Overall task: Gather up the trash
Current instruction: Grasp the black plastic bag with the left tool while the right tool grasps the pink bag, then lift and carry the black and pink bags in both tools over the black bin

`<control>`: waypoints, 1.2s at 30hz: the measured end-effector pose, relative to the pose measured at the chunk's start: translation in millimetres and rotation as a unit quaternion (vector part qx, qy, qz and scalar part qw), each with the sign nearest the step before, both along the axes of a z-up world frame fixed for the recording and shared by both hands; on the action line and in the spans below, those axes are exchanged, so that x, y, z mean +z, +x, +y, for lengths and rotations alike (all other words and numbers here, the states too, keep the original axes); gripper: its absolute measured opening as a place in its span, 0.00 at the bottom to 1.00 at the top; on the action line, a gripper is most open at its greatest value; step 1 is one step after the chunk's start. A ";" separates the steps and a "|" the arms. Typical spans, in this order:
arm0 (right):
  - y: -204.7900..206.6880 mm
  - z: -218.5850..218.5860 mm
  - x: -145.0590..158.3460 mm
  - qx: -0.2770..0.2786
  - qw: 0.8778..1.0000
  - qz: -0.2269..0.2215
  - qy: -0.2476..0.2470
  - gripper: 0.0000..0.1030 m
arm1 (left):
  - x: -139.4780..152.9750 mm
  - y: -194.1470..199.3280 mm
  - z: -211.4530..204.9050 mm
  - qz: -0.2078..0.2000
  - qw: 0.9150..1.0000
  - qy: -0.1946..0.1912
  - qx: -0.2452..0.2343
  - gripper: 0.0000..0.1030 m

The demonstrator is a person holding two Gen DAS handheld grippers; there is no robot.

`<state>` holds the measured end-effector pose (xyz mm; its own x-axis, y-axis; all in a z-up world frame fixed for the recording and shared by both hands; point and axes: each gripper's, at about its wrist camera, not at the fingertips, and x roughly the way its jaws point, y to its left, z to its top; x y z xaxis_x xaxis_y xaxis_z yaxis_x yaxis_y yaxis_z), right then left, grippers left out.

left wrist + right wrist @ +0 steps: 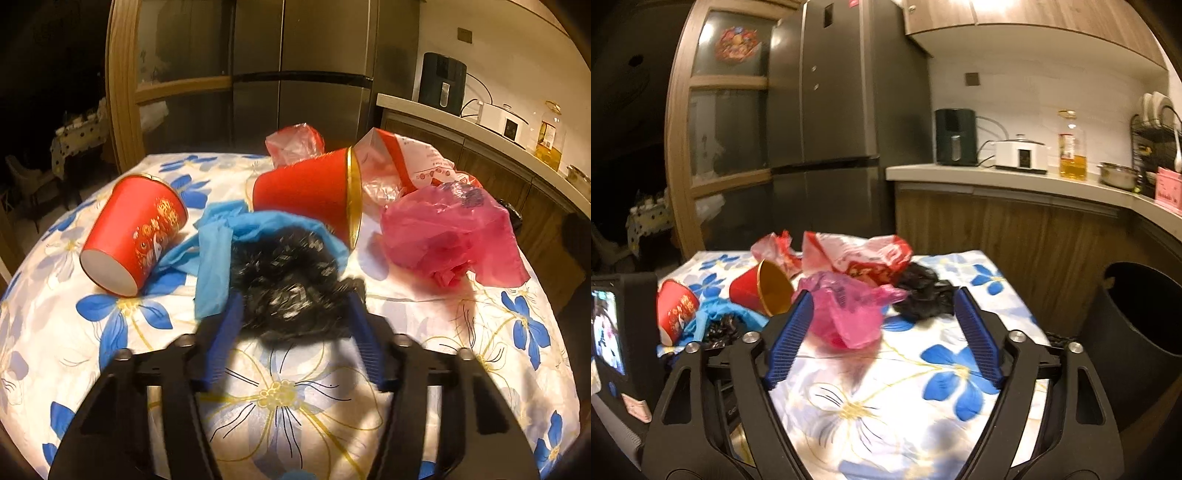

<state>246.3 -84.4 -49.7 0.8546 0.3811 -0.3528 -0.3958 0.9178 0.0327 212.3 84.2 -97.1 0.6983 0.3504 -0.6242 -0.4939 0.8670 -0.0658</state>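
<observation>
Kitchen table under a white cloth with blue flowers (122,317). Left gripper (295,306) jaws, half open, are flanking a crumpled black plastic wad (288,284); firm contact unclear. Right gripper (882,306), wide and empty, is framing a pink plastic bag (846,314). Two red paper cups (136,229) are lying tipped. Black bin (1137,325) is waiting beside the table, likely the drop point.

On the worktop (288,398) a crumpled dark wad (291,288) lies nearest, between the left gripper's (295,314) fingers, partly over a glove (218,251). A tipped cup (136,232) lies left of the glove; a second tipped cup (310,192) lies behind it. Right of that cup sits a loose plastic bag (450,236), with more bags (406,162) heaped behind. A bin (1137,332) stands beyond the worktop's right edge, below the kitchen counter (997,177).
</observation>
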 end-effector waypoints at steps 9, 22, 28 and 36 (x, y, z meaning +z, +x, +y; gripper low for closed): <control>18.8 23.2 -22.8 0.020 0.999 0.036 -0.035 0.38 | 1.4 -9.5 3.7 -0.018 0.999 -0.024 -0.025 0.21; 11.0 24.1 -17.1 0.035 0.998 0.031 -0.034 0.01 | 20.7 -51.4 0.8 -0.068 0.994 -0.035 -0.073 0.18; -6.5 2.2 2.9 0.035 0.999 0.016 -0.001 0.01 | 24.1 -64.6 -3.0 -0.074 0.993 -0.032 -0.087 0.19; -31.4 -13.8 19.2 0.067 0.997 0.012 0.023 0.01 | 22.6 -76.7 -28.1 -0.066 0.989 -0.025 -0.132 0.20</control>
<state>215.0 -98.2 -30.5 0.7861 0.5079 -0.3524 -0.5134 0.8539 0.0854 135.6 56.1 -74.5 0.8375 0.1161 -0.5340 -0.2355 0.9585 -0.1608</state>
